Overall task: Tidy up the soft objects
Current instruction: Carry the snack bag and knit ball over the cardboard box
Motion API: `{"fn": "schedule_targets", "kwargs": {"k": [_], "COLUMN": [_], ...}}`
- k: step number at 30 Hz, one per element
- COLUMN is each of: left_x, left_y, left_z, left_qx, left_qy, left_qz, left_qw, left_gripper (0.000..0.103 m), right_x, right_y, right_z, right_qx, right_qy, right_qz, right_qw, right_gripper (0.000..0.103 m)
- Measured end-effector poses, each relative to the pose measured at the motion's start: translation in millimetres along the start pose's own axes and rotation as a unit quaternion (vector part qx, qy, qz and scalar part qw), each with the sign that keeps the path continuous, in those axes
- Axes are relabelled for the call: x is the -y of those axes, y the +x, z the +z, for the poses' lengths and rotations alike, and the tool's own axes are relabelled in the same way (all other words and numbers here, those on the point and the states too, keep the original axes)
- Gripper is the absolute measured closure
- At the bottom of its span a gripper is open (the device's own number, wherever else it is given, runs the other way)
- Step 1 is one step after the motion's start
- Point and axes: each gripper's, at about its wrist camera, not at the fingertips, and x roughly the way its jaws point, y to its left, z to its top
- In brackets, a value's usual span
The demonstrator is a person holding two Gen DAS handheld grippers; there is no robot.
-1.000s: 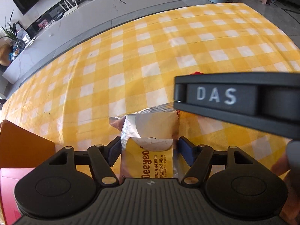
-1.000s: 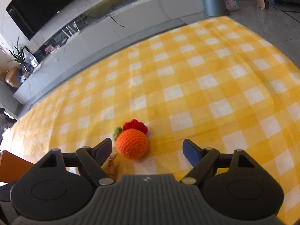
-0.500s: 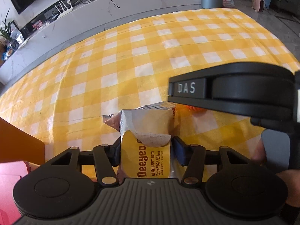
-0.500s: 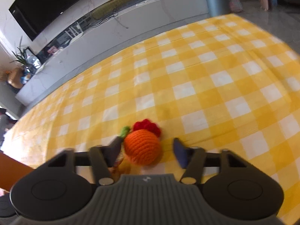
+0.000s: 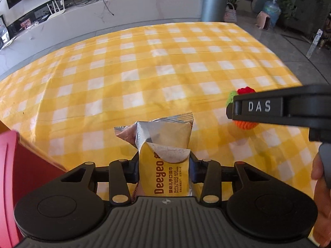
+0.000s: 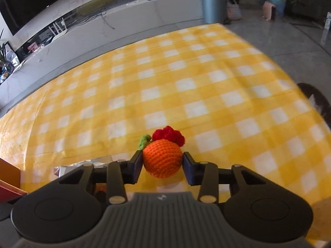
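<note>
A yellow-and-white checked tablecloth (image 5: 144,78) is covering the table; a grey bin (image 5: 214,4) is standing behind. The left gripper (image 5: 163,166), jaws just closing, is clamping a wet wipes pack (image 5: 164,165). The right gripper (image 6: 162,165) is squeezing a crocheted orange ball (image 6: 162,158). Only the left view is showing a red container (image 5: 12,177).

Beyond my yellow checked tablecloth (image 5: 144,78) I see a grey bin (image 5: 214,4), a white router (image 5: 56,10) and a water jug (image 5: 272,10).
</note>
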Motion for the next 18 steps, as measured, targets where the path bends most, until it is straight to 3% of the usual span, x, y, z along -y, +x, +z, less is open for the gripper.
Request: {"fn": "schedule_targets", "kwargs": {"k": [8,18], "left_x": [6.3,6.0], "left_y": [-34.1,-81.1], "left_z": [-17.9,-16.8], "left_qx": [0.077,0.124], "left_qy": [-0.003,-0.018], "left_qz": [-0.001,-0.035], "left_qw": [0.997,0.9915], "left_gripper": [0.055,0.055], "right_x": [14.0,14.6], "right_y": [-22.1,-38.6], "right_z": [4.8,7.1], "right_qx": [0.023,0.044], "right_qy": [0.013,0.025], "right_qz": [0.007,0.026], "right_qw": [1.0,0.998], "right_gripper": [0.062,0.062]}}
